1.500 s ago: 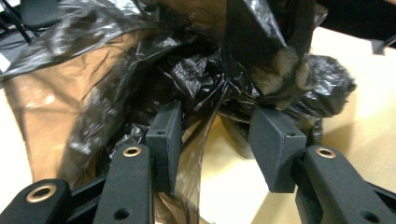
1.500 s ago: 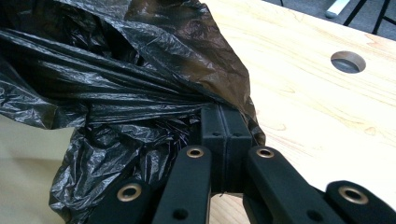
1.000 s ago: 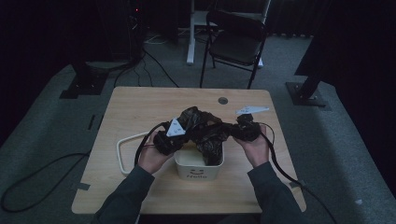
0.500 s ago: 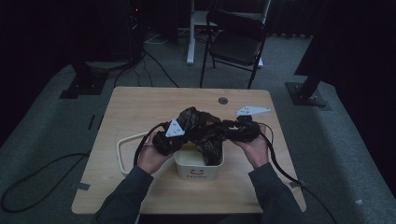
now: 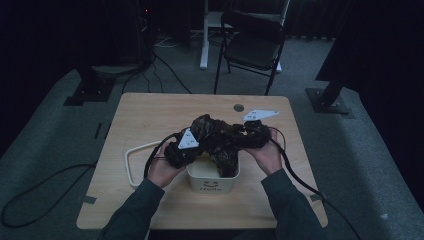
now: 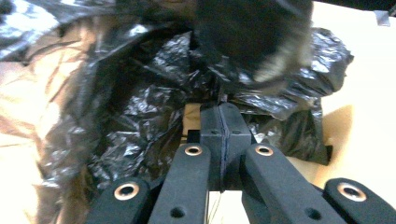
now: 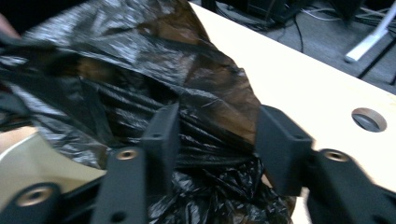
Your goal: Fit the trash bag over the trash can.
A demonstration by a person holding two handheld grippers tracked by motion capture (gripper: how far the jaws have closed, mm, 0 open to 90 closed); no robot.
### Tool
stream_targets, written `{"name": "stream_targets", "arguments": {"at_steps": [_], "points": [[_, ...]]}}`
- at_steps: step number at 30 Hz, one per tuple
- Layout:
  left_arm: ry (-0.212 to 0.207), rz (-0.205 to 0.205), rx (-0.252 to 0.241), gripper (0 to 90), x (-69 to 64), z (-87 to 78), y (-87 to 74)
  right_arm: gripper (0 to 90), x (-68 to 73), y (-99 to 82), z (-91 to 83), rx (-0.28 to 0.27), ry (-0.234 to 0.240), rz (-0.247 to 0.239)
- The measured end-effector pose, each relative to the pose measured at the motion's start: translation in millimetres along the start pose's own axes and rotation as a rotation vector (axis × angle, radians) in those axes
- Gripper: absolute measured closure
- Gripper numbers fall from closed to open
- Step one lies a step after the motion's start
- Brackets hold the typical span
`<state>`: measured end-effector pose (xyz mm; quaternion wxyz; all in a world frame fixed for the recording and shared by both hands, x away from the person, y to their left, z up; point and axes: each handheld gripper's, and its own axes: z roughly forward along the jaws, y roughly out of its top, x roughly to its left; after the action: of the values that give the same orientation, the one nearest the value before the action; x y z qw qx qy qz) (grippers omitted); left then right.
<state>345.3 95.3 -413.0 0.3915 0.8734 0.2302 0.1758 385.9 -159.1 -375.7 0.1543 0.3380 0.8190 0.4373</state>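
In the left gripper view the left gripper has its fingers pressed together, pinching a fold of the black plastic bag at the centre of the frame. In the right gripper view the right gripper has fingers that have just been closing a little; they stand apart with bunched bag film between them, not clamped. From the high view, the bag hangs between both grippers at mid-frame, drooping into the white bin below. A white cord loop lies left of the bin on the wooden surface.
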Motion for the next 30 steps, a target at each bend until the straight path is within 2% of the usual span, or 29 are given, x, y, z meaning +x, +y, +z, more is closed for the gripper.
{"name": "stream_targets", "arguments": {"at_steps": [1, 3, 6, 7, 14, 15, 17, 19, 22, 26, 30], "points": [[-0.007, 0.013, -0.004, 90.0, -3.3, -2.8, -1.5, 76.2, -4.8, 1.6, 5.8, 0.033, -0.017, 0.021], [-0.009, 0.017, -0.007, 90.0, -5.0, -4.7, -2.7, 82.4, -9.8, 2.2, 8.4, 0.048, -0.028, 0.053], [-0.01, 0.019, -0.01, 90.0, -5.4, -5.7, -3.5, 84.7, -13.9, 1.7, 9.4, 0.056, -0.039, 0.075], [-0.011, 0.017, -0.016, 90.0, -6.2, -9.3, -6.4, 89.0, -17.4, 0.8, 9.0, 0.063, -0.058, 0.099], [-0.029, 0.009, -0.034, 90.0, -6.7, -21.5, -16.2, 90.0, -27.6, -3.0, 5.0, 0.075, -0.086, 0.15], [-0.028, 0.006, -0.036, 90.0, -6.5, -22.0, -16.8, 88.6, -27.3, -3.7, 4.3, 0.068, -0.078, 0.147], [-0.028, 0.003, -0.037, 90.0, -5.6, -21.8, -17.0, 79.9, -24.4, -4.7, 1.9, 0.047, -0.055, 0.14], [-0.028, 0.002, -0.035, 90.0, -5.6, -20.8, -16.7, 68.4, -19.2, -4.5, -1.1, 0.022, -0.037, 0.108], [-0.028, 0.007, -0.031, 90.0, -6.1, -19.4, -16.5, 57.6, -13.1, -1.9, -5.8, -0.014, -0.014, 0.066], [-0.027, 0.008, -0.029, 90.0, -5.8, -19.1, -16.6, 48.8, -6.3, 4.6, -8.8, -0.035, 0.023, -0.001], [-0.026, 0.008, -0.028, 90.0, -6.0, -19.0, -16.5, 43.1, 3.1, 9.4, -5.4, -0.021, 0.044, -0.073]]}}
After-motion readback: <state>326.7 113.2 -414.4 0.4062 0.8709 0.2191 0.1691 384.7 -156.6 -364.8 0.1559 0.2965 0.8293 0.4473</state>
